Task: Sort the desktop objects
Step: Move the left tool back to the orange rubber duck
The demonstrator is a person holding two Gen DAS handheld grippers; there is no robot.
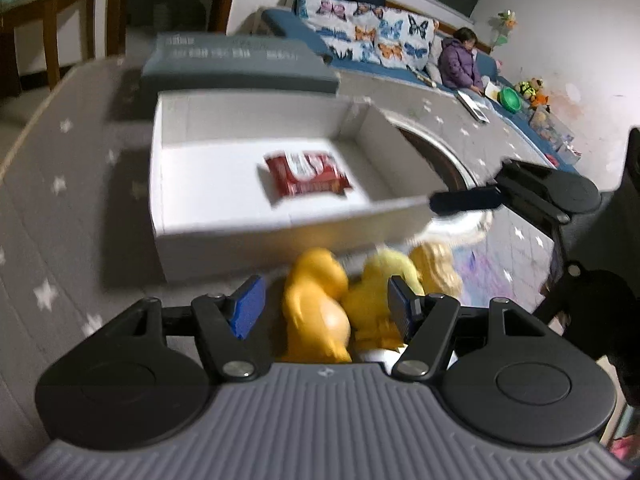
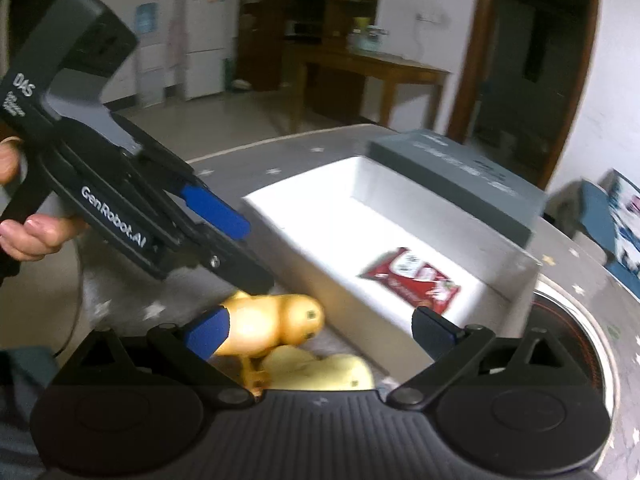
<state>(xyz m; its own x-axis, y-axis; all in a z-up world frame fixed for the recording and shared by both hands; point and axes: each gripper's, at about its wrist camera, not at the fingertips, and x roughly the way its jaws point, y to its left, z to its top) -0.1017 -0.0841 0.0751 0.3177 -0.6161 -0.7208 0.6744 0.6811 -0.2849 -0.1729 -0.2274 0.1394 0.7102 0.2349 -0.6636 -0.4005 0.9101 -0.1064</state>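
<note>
On the grey star-patterned tabletop [image 1: 48, 208]: two grippers over yellow toy ducks.
Left gripper [image 1: 326, 310] half-open, right gripper [image 2: 316, 330] wide, both empty; orange-yellow rubber duck [image 2: 272, 324] beside the white cardboard box [image 1: 224, 236] holding a red snack packet [image 1: 306, 178].

A butterfly-print sofa [image 1: 384, 40] with a seated person [image 1: 460, 62]; a wooden table [image 2: 372, 68] and white fridge [image 2: 202, 40] stand beyond

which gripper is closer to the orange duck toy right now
Left, though it is close. The left gripper straddles the orange duck, pads not pressing it. The right gripper is open just above it, its left pad beside the duck.
</note>
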